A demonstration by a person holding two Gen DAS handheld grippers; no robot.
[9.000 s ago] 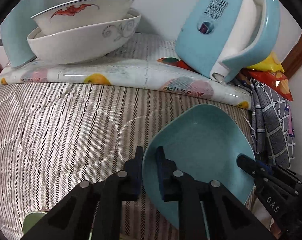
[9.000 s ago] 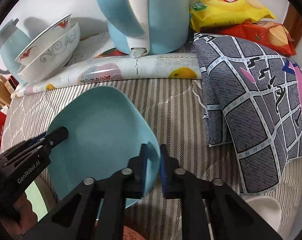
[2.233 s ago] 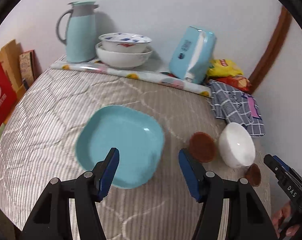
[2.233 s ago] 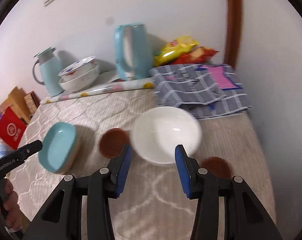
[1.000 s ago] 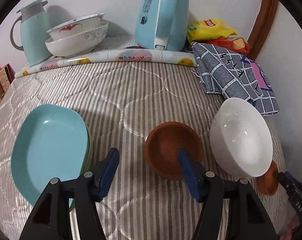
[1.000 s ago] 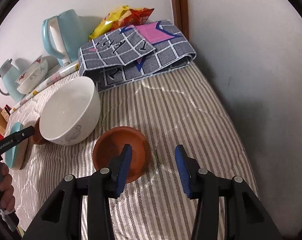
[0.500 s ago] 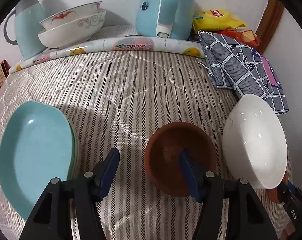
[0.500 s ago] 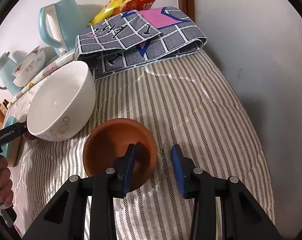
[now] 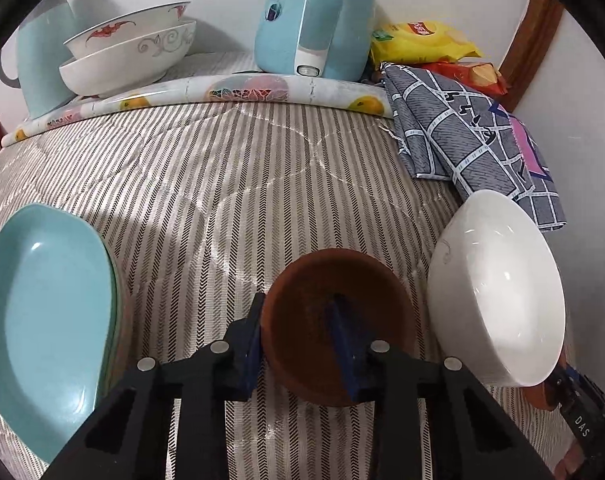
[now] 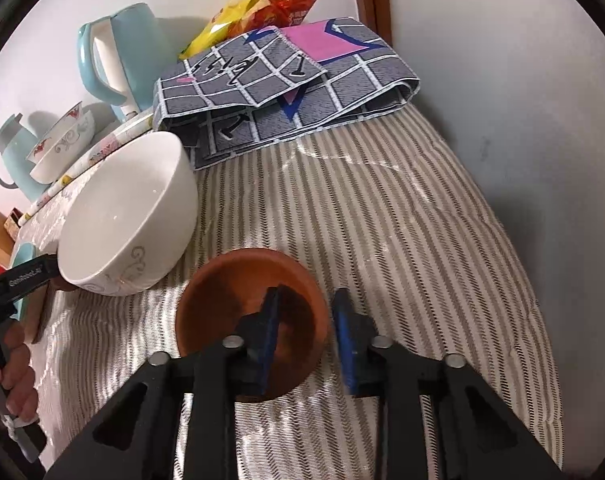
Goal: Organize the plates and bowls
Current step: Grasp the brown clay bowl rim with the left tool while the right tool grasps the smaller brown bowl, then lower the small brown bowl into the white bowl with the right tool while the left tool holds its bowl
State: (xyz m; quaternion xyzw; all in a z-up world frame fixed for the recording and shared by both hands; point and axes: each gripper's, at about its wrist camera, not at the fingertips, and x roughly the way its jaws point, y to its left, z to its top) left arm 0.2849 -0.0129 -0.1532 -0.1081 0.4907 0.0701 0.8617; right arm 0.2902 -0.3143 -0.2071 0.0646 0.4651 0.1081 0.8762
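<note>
Two brown bowls (image 9: 334,320) (image 10: 250,316) flank white bowl (image 9: 498,304).

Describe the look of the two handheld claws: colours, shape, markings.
Both are matte black angular frames with round silver pins and blue pads on the fingertips. The left claw reads "GenRobot.AI" in white on its side; the right claw reads "DAS". A bare hand holds the left one.

White wall (image 10: 502,80), brown wooden door frame (image 9: 536,40), striped quilted bedcover (image 9: 222,184)

A home bedroom; a bed with a striped quilt (image 9: 230,184) carries household things: a kettle (image 9: 314,16), a flask (image 9: 38,64), stacked bowls (image 9: 130,52), snack bags (image 9: 418,40) and a folded cloth (image 10: 286,84) by the wall.
</note>
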